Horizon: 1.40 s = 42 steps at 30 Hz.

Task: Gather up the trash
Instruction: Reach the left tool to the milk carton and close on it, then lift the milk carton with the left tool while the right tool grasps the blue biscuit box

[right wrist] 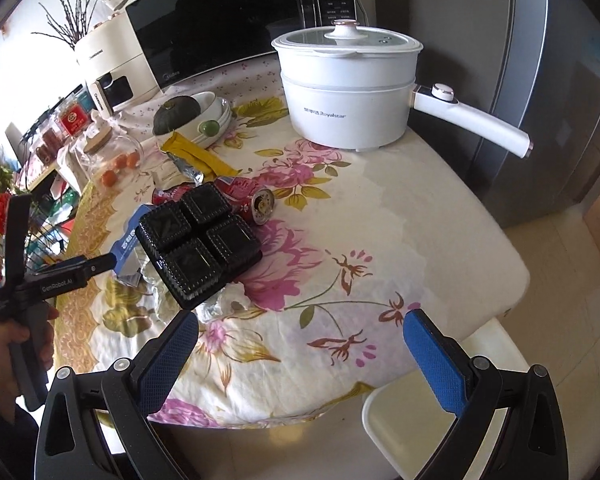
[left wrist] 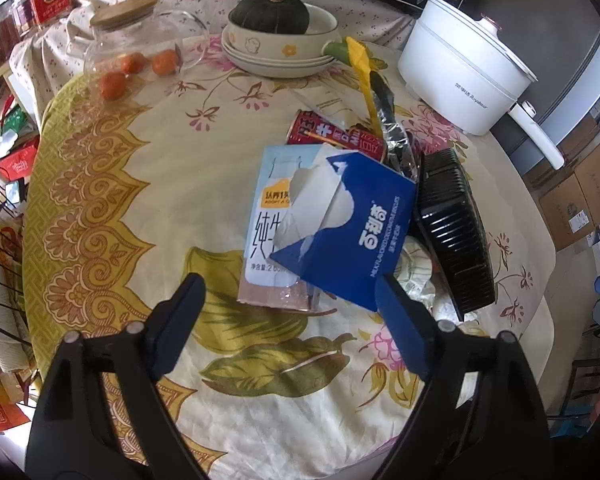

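**Trash pile sitting mid-table, both your grippers hanging open over it**

The trash is all heaped together in the middle of the floral tablecloth [left wrist: 148, 208]. On top you've got a torn blue biscuit box [left wrist: 352, 224] leaning over a white milk carton [left wrist: 266, 216], with a crushed red drink can [left wrist: 332, 136] just behind them. A yellow wrapper [left wrist: 362, 72] and some crinkled foil wrapper [left wrist: 396, 140] poke out past the can. To the right of the box there's a black four-compartment plastic tray [left wrist: 456, 232], tilted, resting on crumpled white wrapping [left wrist: 414, 276].

Your left gripper [left wrist: 296, 320] is down close to the pile, pads spread apart. The milk carton's near end sits between the fingers but neither pad presses on it; the right pad looks like it's right at the corner of the blue box, can't tell if it actually touches. Nothing's gripped.

Your right gripper [right wrist: 300, 344] is wide open too, hovering over bare tablecloth near the table edge, with the black tray just ahead of its left finger. From that side you can see your hand [right wrist: 16, 344] wrapped around the left gripper's handle.

Further back, well away from the pile: the white electric pot [right wrist: 348, 92], a green squash [left wrist: 268, 12] in stacked bowls [left wrist: 276, 48], and a glass jar [left wrist: 140, 48] with small oranges.
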Tool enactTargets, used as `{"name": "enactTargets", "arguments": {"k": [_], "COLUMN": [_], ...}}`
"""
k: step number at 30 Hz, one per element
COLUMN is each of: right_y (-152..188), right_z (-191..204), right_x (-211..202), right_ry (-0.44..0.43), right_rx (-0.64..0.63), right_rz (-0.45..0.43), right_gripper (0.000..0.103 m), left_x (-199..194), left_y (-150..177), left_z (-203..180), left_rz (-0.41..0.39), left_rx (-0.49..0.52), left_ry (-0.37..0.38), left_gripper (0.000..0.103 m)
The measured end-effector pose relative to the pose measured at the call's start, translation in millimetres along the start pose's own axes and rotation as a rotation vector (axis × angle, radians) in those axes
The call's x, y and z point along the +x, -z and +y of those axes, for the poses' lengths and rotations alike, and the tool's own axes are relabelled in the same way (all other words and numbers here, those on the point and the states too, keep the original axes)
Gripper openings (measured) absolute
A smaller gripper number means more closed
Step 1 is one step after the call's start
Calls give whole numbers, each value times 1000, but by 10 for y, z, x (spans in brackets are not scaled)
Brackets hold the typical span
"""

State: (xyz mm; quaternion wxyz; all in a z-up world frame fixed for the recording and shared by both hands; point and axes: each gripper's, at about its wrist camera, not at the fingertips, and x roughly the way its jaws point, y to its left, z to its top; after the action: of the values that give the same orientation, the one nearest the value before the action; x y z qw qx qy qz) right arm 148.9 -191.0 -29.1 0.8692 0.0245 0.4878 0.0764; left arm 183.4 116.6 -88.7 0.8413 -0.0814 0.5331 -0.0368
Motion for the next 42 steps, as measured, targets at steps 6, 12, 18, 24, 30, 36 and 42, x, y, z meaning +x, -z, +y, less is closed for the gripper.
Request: {"name": "enactTargets", "arguments": {"k": [6, 12, 18, 24, 30, 36, 42], "right_y": [-1, 31, 57, 51, 55, 51, 60], "right_z": [-35, -43, 10, 18, 36, 194, 503], "right_x": [17, 73, 153, 112, 148, 241, 355], "right_ry": [-5, -2, -37, -92, -76, -51, -67], "right_rx": [12, 15, 6, 41, 53, 26, -17], "right_rz": [5, 23, 65, 64, 69, 72, 92], "right_gripper": [103, 103, 103, 103, 103, 103, 103], "left_x": [-141, 191, 422, 271, 13, -57, -84], "left_y": [-13, 121, 136, 163, 438, 705, 570], "left_z": [215, 144, 27, -53, 356, 726, 813], "left_rz": [6, 58, 30, 73, 136, 247, 181], "left_rx": [-38, 13, -6, 45, 16, 19, 6], "left_ry": [37, 23, 42, -2, -63, -127, -156], "left_gripper": [77, 77, 67, 53, 53, 53, 79]}}
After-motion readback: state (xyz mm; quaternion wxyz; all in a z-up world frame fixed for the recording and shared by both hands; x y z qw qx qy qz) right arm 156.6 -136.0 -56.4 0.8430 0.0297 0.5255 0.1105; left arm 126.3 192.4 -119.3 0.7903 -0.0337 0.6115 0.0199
